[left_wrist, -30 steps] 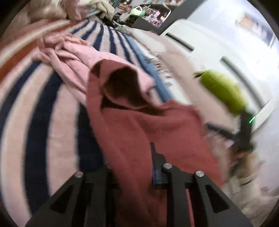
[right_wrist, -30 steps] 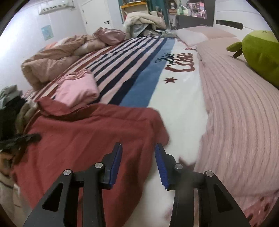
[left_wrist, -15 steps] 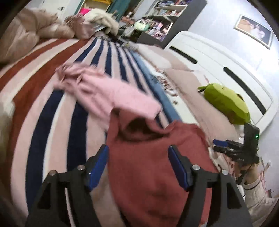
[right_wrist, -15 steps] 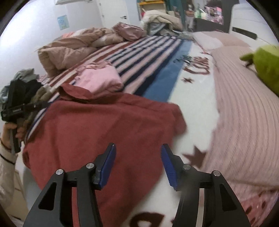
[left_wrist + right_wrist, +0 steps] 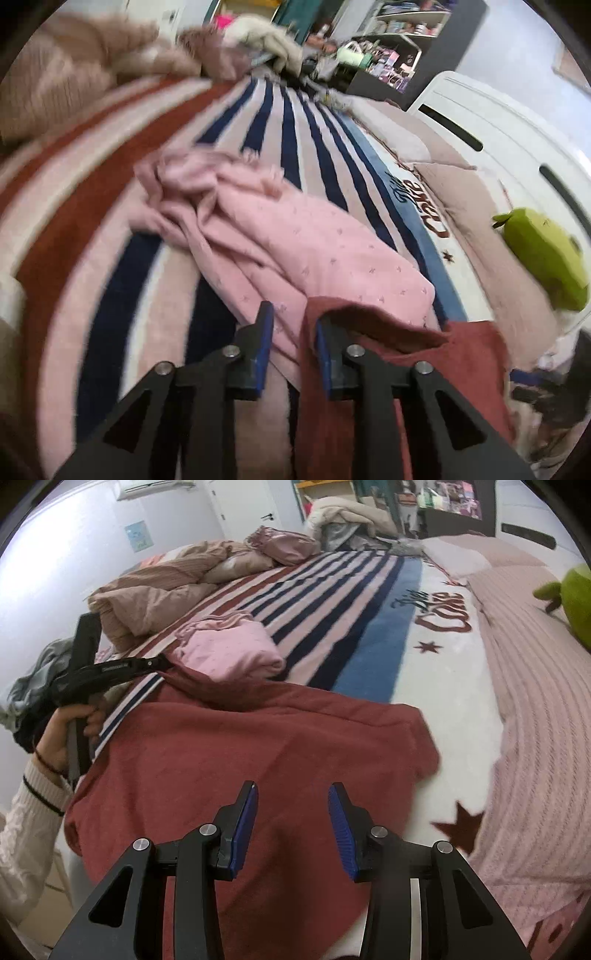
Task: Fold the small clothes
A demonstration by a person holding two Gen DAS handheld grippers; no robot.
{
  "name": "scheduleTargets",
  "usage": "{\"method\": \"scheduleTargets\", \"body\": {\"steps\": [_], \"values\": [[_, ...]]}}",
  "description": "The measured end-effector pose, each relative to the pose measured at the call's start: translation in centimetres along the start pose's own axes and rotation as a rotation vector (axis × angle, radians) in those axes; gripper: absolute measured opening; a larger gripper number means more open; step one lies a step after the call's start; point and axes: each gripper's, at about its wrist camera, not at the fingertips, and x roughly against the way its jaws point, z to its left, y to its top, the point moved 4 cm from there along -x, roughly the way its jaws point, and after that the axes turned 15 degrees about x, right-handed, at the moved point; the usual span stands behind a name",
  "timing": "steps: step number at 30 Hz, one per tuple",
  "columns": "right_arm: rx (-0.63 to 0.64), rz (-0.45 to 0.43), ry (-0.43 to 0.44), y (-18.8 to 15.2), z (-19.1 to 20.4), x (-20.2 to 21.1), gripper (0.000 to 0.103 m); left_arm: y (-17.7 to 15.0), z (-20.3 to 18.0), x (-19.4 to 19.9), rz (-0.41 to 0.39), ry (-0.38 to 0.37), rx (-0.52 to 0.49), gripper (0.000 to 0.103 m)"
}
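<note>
Red garment [image 5: 236, 775] spread flat across near edge of bed, on striped blanket [image 5: 110, 266]; far edge overlapping lower corner of pink garment [image 5: 303, 251]. Laid out wide, probably to give straight edges for a fold. Collar or hem corner [image 5: 369, 317] standing up in a ridge at upper left of the cloth, nearest left gripper [image 5: 291, 347].

Left gripper closing at that corner. Red fabric edge lying against inner face of right-hand pad; left-hand pad apart from it, pink cloth and blanket showing in the gap. Not clamped yet, so counted as released, mid-squeeze. Angled down toward cloth, tips at the raised edge: likely chosen because a lifted edge is easier to pinch than flat cloth. Same tool seen from right wrist view [image 5: 107, 672], held in a hand [image 5: 70, 731] with white knit sleeve [image 5: 26, 823], tips reaching the top-left corner of the red piece.

Right gripper [image 5: 291, 827] hovering over lower middle of red garment, pads parted, nothing between them, not touching cloth as far as visible. Seems parked while the other side gets its hold.

Pink garment crumpled, unfolded, just beyond red one; presumably next in line. Green plush toy [image 5: 543, 258] well apart on pink bedspread [image 5: 535, 720], out of the work area. Heaped quilt [image 5: 155, 594] at far end of bed.

Risk, as judged: pinch catching pink fabric along with red, since the two overlap right at the grasp point.
</note>
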Motion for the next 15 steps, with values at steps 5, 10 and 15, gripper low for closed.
{"method": "scheduleTargets", "body": {"steps": [5,10,15], "values": [[-0.027,0.011,-0.013,-1.7,-0.6,1.2,0.038,-1.8,0.2,3.6,-0.033,-0.044,-0.025,0.069],[-0.023,-0.01,0.009,-4.2,1.3,3.4,0.049,-7.4,0.7,9.1,0.024,-0.083,-0.051,0.075],[0.073,-0.091,0.034,-5.2,7.8,5.1,0.008,-14.7,1.1,13.6,0.073,-0.119,-0.043,0.081]]}}
